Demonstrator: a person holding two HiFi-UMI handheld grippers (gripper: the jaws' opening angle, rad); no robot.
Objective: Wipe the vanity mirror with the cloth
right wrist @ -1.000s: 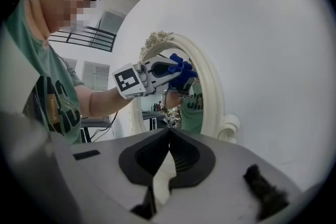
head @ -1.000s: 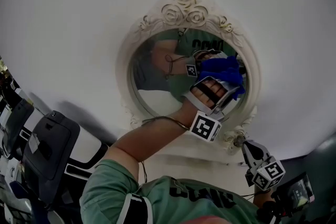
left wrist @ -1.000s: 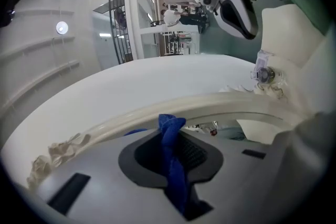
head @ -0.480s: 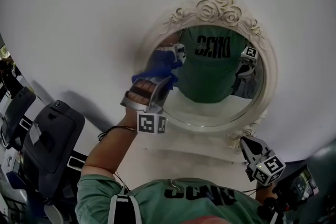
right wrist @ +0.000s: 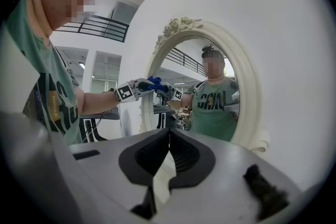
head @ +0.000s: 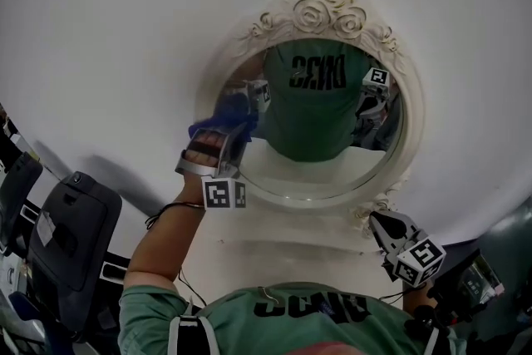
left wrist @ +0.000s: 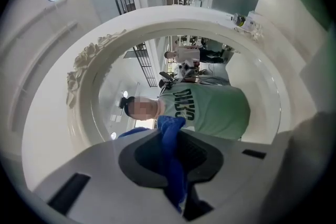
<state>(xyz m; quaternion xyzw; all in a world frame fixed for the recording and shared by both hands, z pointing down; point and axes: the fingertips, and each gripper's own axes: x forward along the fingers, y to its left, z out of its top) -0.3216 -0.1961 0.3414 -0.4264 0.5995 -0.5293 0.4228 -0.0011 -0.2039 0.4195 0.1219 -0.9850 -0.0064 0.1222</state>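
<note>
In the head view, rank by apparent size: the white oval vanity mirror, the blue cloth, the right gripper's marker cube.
Largest: the white oval vanity mirror.
Then the blue cloth and the marker cube look alike in size; the cube is nearer the camera, so I do not rank them.

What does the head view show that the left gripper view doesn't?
Only the head view: the right claw, held low to the right of the vanity mirror, and dark furniture at far left. Only the left gripper view: up close, the jaws of the left claw clamped on the cloth. Both: the mirror's carved frame, the blue cloth, the reflected green shirt.
</note>
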